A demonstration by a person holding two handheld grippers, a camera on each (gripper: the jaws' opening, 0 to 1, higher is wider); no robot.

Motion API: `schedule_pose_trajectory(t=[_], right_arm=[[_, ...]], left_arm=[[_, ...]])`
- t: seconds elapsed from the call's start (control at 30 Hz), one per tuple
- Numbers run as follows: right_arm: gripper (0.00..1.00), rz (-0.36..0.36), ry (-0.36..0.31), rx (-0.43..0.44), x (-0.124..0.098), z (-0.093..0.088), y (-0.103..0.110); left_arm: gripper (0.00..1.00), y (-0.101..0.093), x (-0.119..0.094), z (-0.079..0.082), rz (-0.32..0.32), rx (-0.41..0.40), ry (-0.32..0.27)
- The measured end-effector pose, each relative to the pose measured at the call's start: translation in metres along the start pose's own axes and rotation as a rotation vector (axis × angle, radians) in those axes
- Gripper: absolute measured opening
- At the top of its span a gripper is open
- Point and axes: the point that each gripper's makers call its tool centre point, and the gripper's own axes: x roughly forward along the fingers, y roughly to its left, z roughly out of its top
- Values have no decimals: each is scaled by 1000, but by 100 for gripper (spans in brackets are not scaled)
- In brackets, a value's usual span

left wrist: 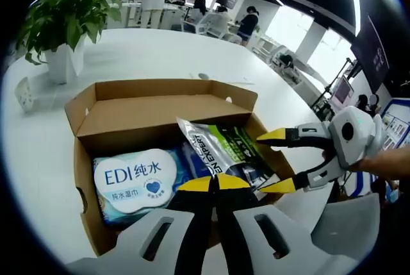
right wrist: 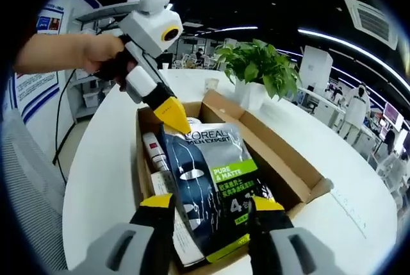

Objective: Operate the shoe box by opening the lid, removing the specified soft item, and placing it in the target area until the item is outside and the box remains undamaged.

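Soft item: a flat, glossy sachet pack (right wrist: 214, 185) in dark blue, silver and green, printed "L'OREAL MEN EXPERT" and "PURE & MATTE"; its surface is creased and its upper edge is lifted above the other contents. In the left gripper view the same pack (left wrist: 221, 147) lies tilted across the right half of the box.

Shoe box: a brown cardboard shoe box (left wrist: 86, 159) standing open on the white bench (left wrist: 173, 50), its lid (left wrist: 163, 99) folded back and upright along the far side.

Box contents: beside the sachet pack, a blue-and-white wet-wipes pack (left wrist: 138, 179) labelled "EDI" fills the left half; in the right gripper view a white tube with a red band (right wrist: 154, 147) lies along the wall next to the sachet pack.

Left tongs: the left tongs (left wrist: 214, 183) have yellow tips pressed together over the near edge of the box, clenched with nothing seen between them; in the right gripper view a hand (right wrist: 106, 54) holds them, tips at the top of the sachet pack.

Right tongs: the right tongs (right wrist: 211, 203) are spread wide, one tip on each side of the sachet pack's lower end, released.

Surroundings: a potted plant (left wrist: 64, 18) stands on the bench beyond the box.
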Motion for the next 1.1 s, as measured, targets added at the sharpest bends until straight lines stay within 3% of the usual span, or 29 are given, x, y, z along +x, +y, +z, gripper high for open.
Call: schedule_pose_trajectory(t=[0.2, 0.33, 0.6, 0.87, 1.1], right_arm=[[28, 7, 8, -20, 3, -2, 6], [13, 20, 2, -58, 2, 2, 14], [0, 9, -16, -54, 0, 9, 11], [0, 10, -58, -10, -8, 26, 9], [0, 7, -68, -33, -15, 35, 8]], left_arm=[[0, -4, -4, 6, 9, 37, -1], [0, -4, -5, 6, 11, 48, -2], [0, -8, -11, 11, 9, 65, -24], [0, -14, -23, 27, 18, 130, -62], [0, -16, -29, 31, 19, 150, -76]])
